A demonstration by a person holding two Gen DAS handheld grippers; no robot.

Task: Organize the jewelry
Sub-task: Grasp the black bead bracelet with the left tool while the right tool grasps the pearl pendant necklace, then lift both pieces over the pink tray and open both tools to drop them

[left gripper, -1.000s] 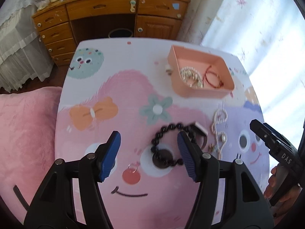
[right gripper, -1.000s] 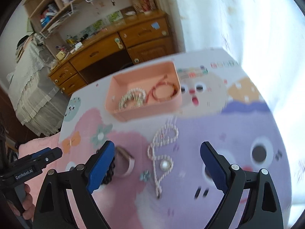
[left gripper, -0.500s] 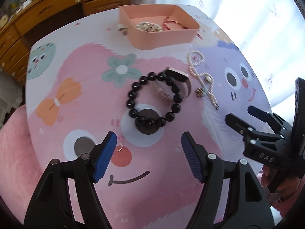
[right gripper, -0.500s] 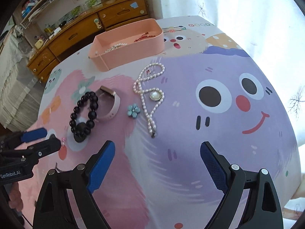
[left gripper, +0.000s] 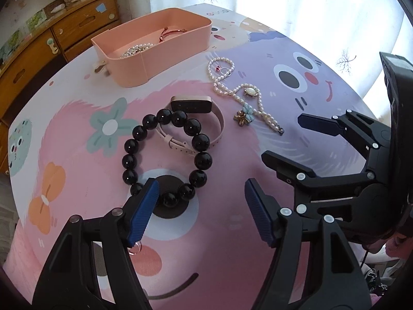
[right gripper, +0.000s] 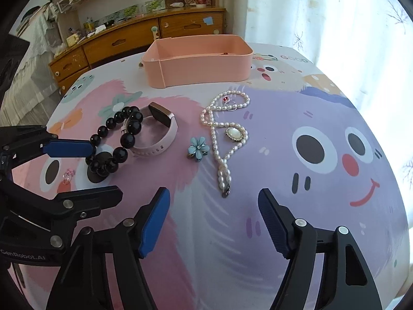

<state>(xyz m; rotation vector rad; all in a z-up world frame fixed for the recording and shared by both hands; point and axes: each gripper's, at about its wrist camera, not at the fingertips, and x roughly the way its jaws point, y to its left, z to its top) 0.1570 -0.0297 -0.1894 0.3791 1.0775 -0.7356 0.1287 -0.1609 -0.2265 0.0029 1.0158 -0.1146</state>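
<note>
A black bead bracelet (left gripper: pixel 165 155) (right gripper: pixel 113 142) lies on the cartoon tablecloth, overlapping a pink wristband (left gripper: pixel 196 121) (right gripper: pixel 157 131). A pearl necklace (left gripper: pixel 240 90) (right gripper: pixel 222 129) with a brooch lies to the right, a blue flower clip (left gripper: pixel 246 112) (right gripper: pixel 197 148) beside it. A pink tray (left gripper: pixel 155 49) (right gripper: pixel 198 62) at the back holds a pearl piece and a red bracelet. My left gripper (left gripper: pixel 200 211) (right gripper: pixel 77 170) is open, just in front of the beads. My right gripper (right gripper: pixel 214 222) (left gripper: pixel 286 139) is open, in front of the necklace's end.
A small clear ring with a pink stone (right gripper: pixel 67 175) lies near the left gripper's left finger. A tiny ring with a red stone (right gripper: pixel 229 103) sits inside the necklace's top loop. A wooden dresser (right gripper: pixel 155 36) stands behind the table; curtains hang at the right.
Both grippers have dropped lower and closer to the table. The left one has come up to the black bracelet, and the right one has drawn alongside it. Both stay open.
</note>
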